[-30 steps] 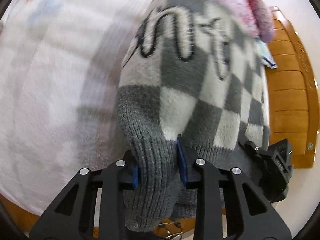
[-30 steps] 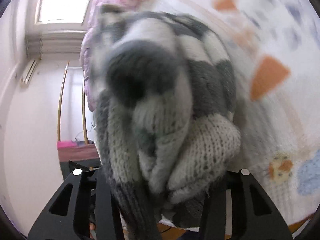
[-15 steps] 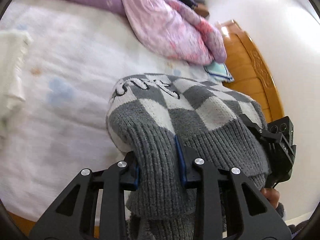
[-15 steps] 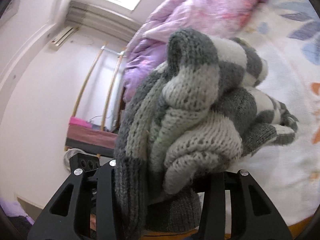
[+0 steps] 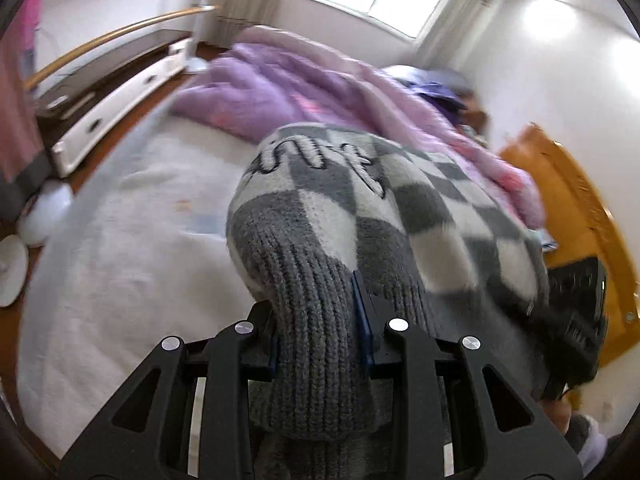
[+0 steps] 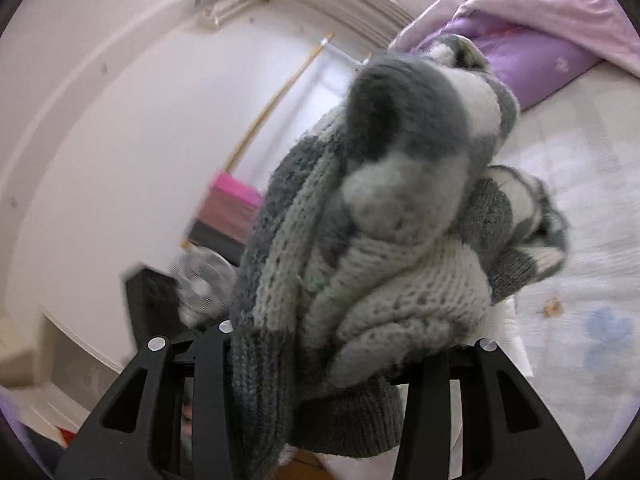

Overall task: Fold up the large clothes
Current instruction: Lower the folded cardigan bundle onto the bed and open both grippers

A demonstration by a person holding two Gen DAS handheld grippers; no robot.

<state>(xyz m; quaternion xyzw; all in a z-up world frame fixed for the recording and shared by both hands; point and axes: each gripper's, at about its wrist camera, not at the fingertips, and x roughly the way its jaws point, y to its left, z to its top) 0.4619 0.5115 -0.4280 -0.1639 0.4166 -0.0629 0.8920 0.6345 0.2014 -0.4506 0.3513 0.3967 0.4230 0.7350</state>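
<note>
Above the white bed [image 5: 132,240], we carry the checked grey-and-white sweater [image 5: 384,208] bunched between both tools. Our left gripper [image 5: 318,332] is clamped narrow on its ribbed hem, at six o'clock in that view. Our right gripper [image 6: 320,344] is wider, pinching a thick wad of the knit. A purple quilt [image 5: 304,88] lies heaped at twelve o'clock. We judge this the carrying step; next we must lower the sweater onto bare bedding and spread it flat before folding.

purple duvet [image 5: 304,92] heaped on white bed [image 5: 132,240]; wooden headboard [image 5: 576,200] right.
</note>
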